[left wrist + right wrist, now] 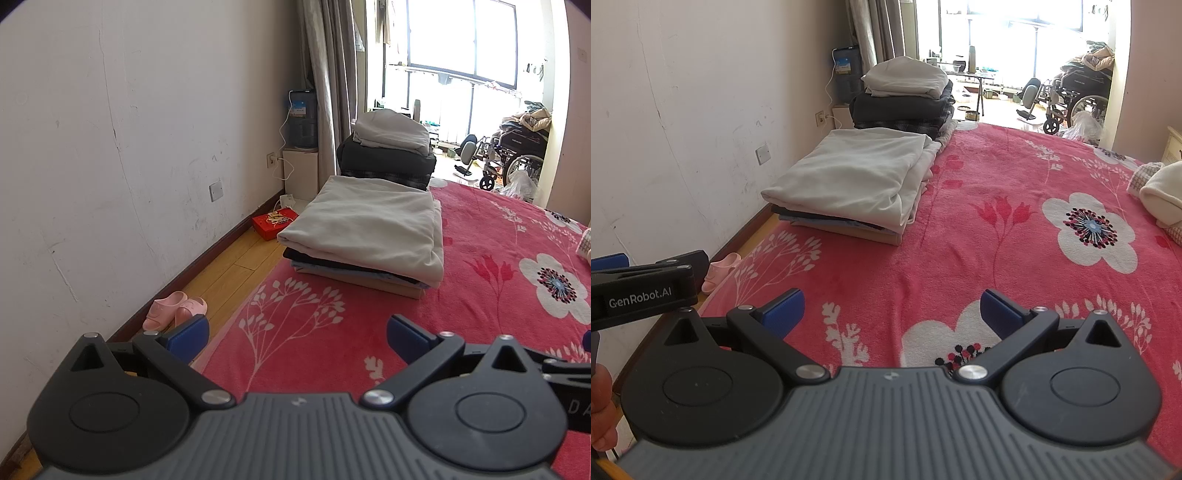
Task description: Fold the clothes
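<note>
Landmark: red floral blanket (997, 236), spread over the bed.
Slippers (173, 310): pink pair on the wood floor, just off the blanket's left edge, near the wall.
Red box (275, 223): on the floor beyond the blanket's left edge, against the baseboard.
Left gripper (297, 338): above the blanket's near left part, fingers spread wide, grasping nothing.
Near stack of folded clothes (849, 181): on the blanket along its left edge; pale grey piece on top, dark, blue and tan layers beneath.
Far stack (905, 99): at the blanket's far left corner, touching the near stack; light piece over dark ones.
Right gripper (892, 312): above the blanket's near middle, fingers released, empty.
Cream garment (1161, 192): at the blanket's right edge, unfolded.
</note>
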`<state>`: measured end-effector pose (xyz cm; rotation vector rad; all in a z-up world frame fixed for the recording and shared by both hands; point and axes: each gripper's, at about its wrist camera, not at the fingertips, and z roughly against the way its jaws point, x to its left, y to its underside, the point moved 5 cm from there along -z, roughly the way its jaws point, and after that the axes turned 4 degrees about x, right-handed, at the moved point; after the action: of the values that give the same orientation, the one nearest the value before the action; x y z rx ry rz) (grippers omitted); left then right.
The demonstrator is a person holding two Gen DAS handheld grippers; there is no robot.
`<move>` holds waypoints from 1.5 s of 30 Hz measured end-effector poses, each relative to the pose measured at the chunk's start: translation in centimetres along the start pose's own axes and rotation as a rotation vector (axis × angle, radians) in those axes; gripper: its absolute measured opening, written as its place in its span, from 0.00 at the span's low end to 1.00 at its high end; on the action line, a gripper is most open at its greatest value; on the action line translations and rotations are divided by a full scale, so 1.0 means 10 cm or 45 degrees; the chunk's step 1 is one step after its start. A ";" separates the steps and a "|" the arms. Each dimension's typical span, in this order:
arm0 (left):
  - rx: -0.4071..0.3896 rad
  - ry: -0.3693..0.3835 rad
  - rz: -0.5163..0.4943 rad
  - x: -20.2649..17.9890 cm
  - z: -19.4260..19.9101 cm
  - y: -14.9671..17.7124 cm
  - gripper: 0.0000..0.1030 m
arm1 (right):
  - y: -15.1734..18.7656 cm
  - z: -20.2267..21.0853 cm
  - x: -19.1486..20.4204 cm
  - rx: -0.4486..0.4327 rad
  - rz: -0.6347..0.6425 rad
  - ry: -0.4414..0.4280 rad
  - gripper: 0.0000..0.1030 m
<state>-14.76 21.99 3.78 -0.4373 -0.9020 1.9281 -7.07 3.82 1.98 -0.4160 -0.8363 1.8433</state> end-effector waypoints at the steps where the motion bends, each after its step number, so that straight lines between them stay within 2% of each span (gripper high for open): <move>1: 0.000 0.000 0.000 0.00 0.00 0.00 1.00 | 0.00 0.00 0.00 0.000 0.001 0.000 0.99; 45: 0.013 -0.003 0.021 0.05 0.01 0.01 1.00 | 0.01 0.01 0.06 0.005 0.020 0.001 0.99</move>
<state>-15.11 22.35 3.80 -0.4378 -0.8926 1.9473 -7.48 4.30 2.02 -0.4218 -0.8312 1.8586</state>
